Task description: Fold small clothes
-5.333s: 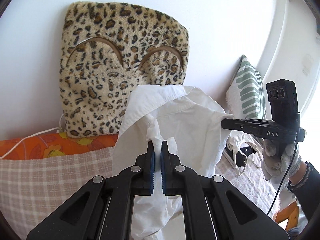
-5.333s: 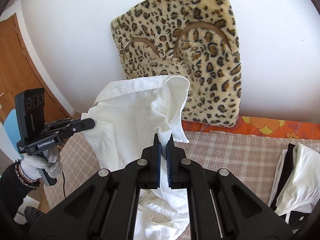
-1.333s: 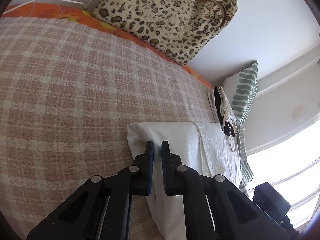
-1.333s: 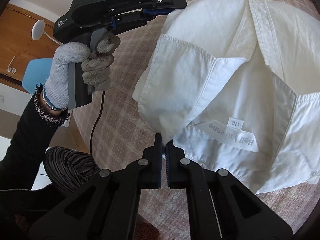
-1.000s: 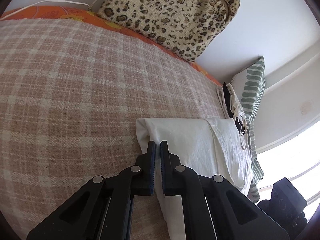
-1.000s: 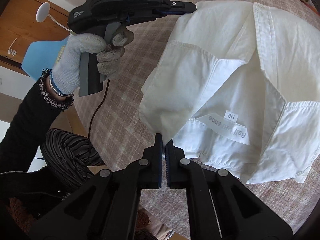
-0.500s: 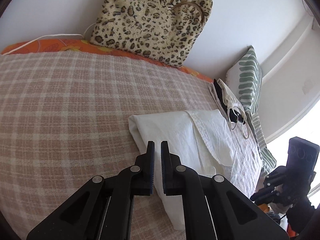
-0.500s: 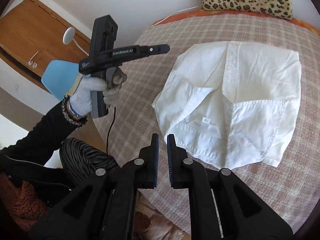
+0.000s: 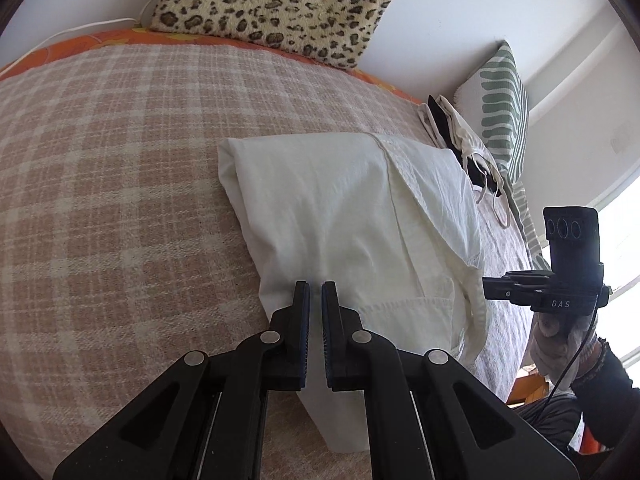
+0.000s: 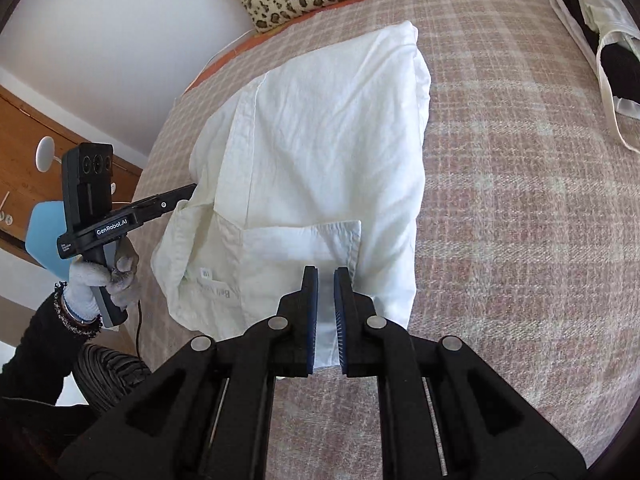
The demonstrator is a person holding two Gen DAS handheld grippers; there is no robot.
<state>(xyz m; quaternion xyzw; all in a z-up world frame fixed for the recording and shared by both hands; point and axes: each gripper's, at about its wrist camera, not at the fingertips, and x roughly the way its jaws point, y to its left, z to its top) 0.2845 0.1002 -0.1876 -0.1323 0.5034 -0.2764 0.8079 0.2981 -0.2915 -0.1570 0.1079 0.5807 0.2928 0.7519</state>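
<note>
- The left claw [image 9: 312, 286] hangs over the near edge of the white shirt [image 9: 344, 216], its jaws nearly together with only a thin gap and no cloth between them; it grasps nothing.
- The right claw [image 10: 326, 272] hovers above the shirt's collar end [image 10: 296, 248], jaws likewise almost closed and empty.
- The shirt lies partly folded on the bed's plaid cover [image 9: 112, 168], sides turned in, the neck label [image 10: 218, 292] facing up beside the right claw.
- Judged from this, the shirt is laid down and let go between folds; the next move probably calls for both claws to spread, pinch one end of the bundle and carry it over the other end.
- Further out, a leopard cushion [image 9: 272, 4] leans on the wall, with a striped pillow [image 9: 500, 108] and other garments [image 10: 596, 28] at the bed's far side.
- The near hem of the shirt sits behind the claw bodies, and the label's print is too blurred to read.
</note>
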